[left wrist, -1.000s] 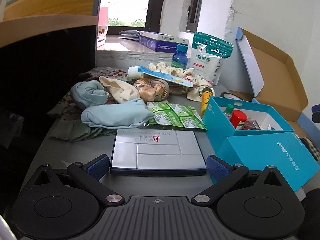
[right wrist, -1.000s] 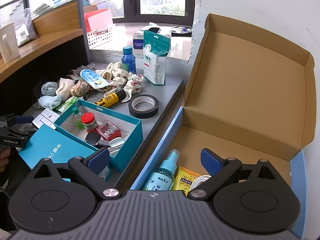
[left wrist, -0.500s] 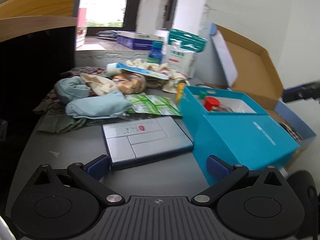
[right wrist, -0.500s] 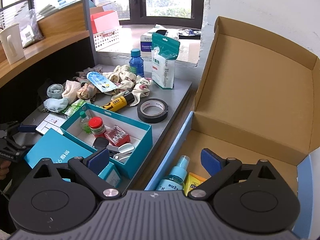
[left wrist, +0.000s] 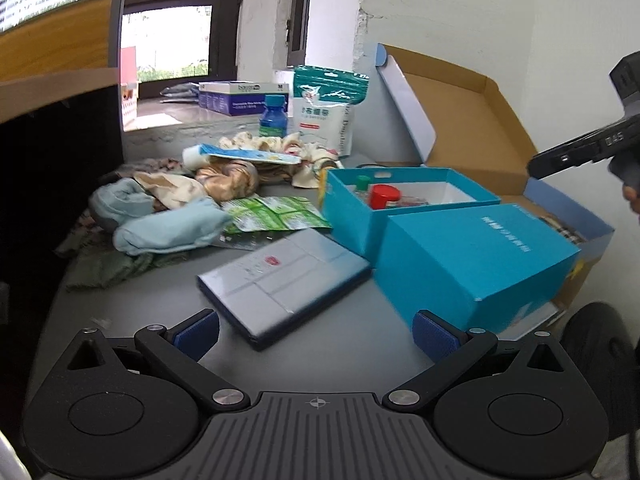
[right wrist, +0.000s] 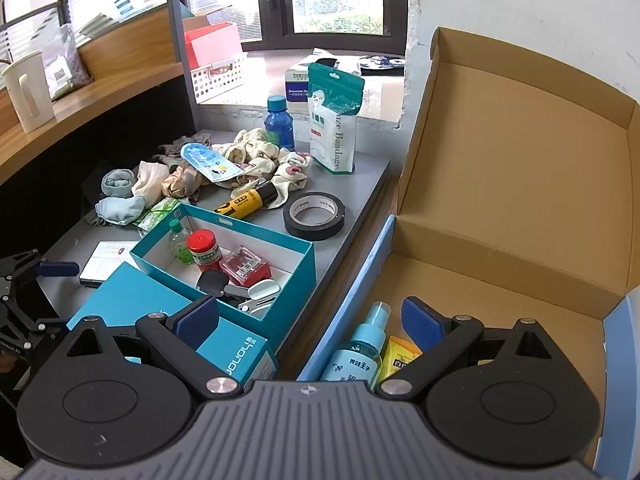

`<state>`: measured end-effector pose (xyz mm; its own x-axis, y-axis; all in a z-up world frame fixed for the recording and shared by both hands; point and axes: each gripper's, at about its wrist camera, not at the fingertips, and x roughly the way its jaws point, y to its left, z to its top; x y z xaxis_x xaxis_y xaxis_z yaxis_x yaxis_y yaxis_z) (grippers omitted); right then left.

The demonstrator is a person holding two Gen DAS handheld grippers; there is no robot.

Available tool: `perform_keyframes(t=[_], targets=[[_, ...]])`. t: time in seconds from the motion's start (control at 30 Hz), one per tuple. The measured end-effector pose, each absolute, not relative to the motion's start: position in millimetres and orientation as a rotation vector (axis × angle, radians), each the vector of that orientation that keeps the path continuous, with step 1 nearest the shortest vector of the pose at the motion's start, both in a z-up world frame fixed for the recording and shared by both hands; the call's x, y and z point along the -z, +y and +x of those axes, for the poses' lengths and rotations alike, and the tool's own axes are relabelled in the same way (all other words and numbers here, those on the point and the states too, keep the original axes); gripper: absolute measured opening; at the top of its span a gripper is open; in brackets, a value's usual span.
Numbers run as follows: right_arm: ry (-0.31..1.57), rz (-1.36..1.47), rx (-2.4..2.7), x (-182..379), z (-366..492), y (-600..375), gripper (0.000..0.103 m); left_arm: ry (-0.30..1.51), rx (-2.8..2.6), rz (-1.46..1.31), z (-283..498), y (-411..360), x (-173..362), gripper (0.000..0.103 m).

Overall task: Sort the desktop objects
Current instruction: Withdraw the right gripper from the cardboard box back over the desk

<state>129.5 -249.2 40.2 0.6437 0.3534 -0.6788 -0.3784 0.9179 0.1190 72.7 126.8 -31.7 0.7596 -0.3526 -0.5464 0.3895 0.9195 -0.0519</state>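
Both our tools, left tool (left wrist: 316, 330) and right tool (right wrist: 310, 318), spread, empty; teal cardboard box (right wrist: 298, 258) part-filled, socks and black tape roll (right wrist: 314, 215) left on grey bench (left wrist: 332, 356).

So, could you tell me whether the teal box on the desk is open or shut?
Open. The teal box has no lid on; its lid lies beside it, and the red-capped bottle inside is visible.
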Motion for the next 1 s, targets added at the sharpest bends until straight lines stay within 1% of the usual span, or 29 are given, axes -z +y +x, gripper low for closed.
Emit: perform_keyframes(t=[0.27, 0.47, 0.83, 0.9, 0.93, 1.0], targets=[[0.765, -0.027, -0.405, -41.6, 126.1, -252.2, 0.099, 0.576, 0.451, 0.143, 102.5, 136.7, 34.6, 0.103], [0.770, -0.023, -0.398, -41.0, 124.8, -255.5, 0.099, 0.616, 0.489, 0.184, 125.5, 139.0, 42.7, 0.103], [0.777, -0.001, -0.387, -37.9, 125.5, -261.1, 0.099, 0.603, 0.538, 0.189, 128.2, 132.4, 46.4, 0.102], [0.778, 0.003, -0.386, -37.3, 125.6, -262.1, 0.099, 0.602, 0.525, 0.181, 126.5, 133.3, 45.9, 0.100], [0.778, 0.005, -0.385, -37.0, 125.6, -262.6, 0.099, 0.601, 0.514, 0.176, 125.5, 133.8, 45.4, 0.096], [0.779, 0.008, -0.385, -36.4, 125.7, -263.5, 0.099, 0.600, 0.491, 0.169, 123.0, 133.9, 44.5, 0.095]])
